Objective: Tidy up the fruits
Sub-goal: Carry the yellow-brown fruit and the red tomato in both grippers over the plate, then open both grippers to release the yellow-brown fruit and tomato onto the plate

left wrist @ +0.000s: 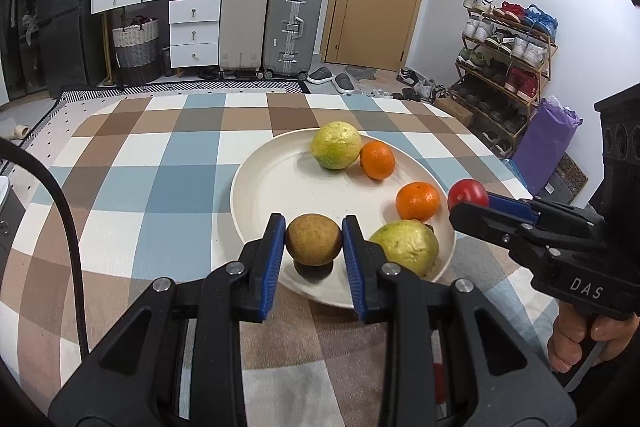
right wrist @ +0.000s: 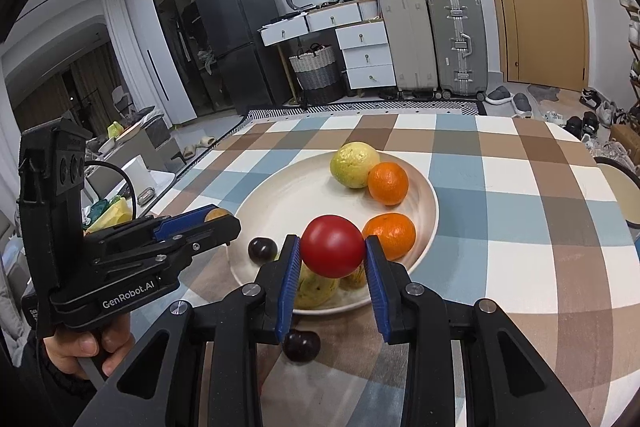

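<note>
A white plate (left wrist: 272, 187) on the checked tablecloth holds a yellow-green fruit (left wrist: 335, 145), two oranges (left wrist: 377, 159) (left wrist: 417, 201) and a second yellow-green fruit (left wrist: 405, 246). My left gripper (left wrist: 313, 241) is shut on a brown round fruit (left wrist: 313, 239), held just above the plate's near rim. My right gripper (right wrist: 332, 251) is shut on a red tomato (right wrist: 332, 245), held above the plate's near edge over the near yellow-green fruit (right wrist: 316, 291). Two dark plums lie in the right wrist view, one on the plate (right wrist: 262, 249) and one on the cloth (right wrist: 302, 345).
The table (left wrist: 132, 163) carries a blue, brown and white checked cloth. Beyond its far edge stand suitcases (left wrist: 294, 27), white drawers (left wrist: 195, 33), a basket (left wrist: 135, 47) and a shoe rack (left wrist: 506, 67). A black cable (left wrist: 68, 227) runs at the left.
</note>
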Tool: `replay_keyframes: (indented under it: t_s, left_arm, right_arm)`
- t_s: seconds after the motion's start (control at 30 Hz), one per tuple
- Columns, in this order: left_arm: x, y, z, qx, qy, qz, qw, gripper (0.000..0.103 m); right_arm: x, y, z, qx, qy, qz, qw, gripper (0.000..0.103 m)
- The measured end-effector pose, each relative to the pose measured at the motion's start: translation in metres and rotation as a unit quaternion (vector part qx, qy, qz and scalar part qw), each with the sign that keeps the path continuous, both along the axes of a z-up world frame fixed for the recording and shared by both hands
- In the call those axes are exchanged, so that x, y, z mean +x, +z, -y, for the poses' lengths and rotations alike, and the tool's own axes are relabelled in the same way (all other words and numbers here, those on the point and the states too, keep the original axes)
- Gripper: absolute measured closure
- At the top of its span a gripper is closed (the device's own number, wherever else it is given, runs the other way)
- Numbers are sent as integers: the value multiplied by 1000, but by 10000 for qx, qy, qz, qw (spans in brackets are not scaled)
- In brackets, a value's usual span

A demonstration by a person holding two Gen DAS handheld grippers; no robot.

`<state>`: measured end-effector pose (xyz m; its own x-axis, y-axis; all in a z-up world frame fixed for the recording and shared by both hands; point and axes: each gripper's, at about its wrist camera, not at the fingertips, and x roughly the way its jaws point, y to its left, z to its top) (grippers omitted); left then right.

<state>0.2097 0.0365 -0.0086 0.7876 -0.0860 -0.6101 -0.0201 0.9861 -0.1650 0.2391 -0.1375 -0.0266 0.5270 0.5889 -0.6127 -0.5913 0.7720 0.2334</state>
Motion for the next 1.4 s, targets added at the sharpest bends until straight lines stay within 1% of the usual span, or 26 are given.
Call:
replay_keyframes:
  t_s: [0.2, 0.27, 0.43, 0.6, 0.87, 0.97, 1.0, 1.07, 1.17, 1.23, 1.27, 1.33, 1.4]
  left_arm:
    - [12, -5, -1, -1, 36, 19, 10000, 77]
    - [13, -9, -3, -89, 24, 1, 10000, 77]
    - [14, -13, -6, -147, 53, -63, 9999, 77]
    - [17, -16, -6, -85, 35, -127, 9999, 77]
    - [15, -15, -4, -37, 12, -98, 9999, 77]
    - [14, -14, -3, -18, 16, -73, 10000, 77]
    - [13, -14, -3, -13, 14, -69, 10000, 77]
    - [13, -14, -2, -6, 17, -57, 10000, 77]
    - [12, -13, -2, 2, 19, -39, 10000, 77]
    - [11, -13, -1, 19, 15, -19, 10000, 77]
    - [11, -12, -1, 30, 14, -12, 10000, 76]
    - [11, -12, 0, 32, 12, -24, 10000, 76]
    - [11, -12, 0, 36, 7, -43, 10000, 76]
  right_arm:
    - [8, -2, -3, 12, -22, 12, 10000, 70]
    - [10, -3, -1, 33, -45, 10, 10000, 70]
    - [15, -8, 2, 48, -103, -77, 9999, 70]
    - [20, -13, 1, 28, -123, -158, 9998, 70]
    - [24, -19, -1, -16, -92, -250, 9996, 69]
    - [23, -17, -1, 56, -64, -217, 9997, 63]
    - [23, -17, -1, 91, -52, -221, 9997, 57]
    - [22, -15, 1, 120, -96, -151, 9998, 50]
    - [20, -15, 2, 16, -138, -58, 9999, 50]
    - [19, -15, 4, 26, -169, -62, 9998, 42]
    - [19, -15, 5, 42, -186, -64, 9998, 36]
    - [18, -14, 7, 59, -219, -38, 9997, 32]
    - [17, -13, 9, 78, -240, -21, 9997, 24]
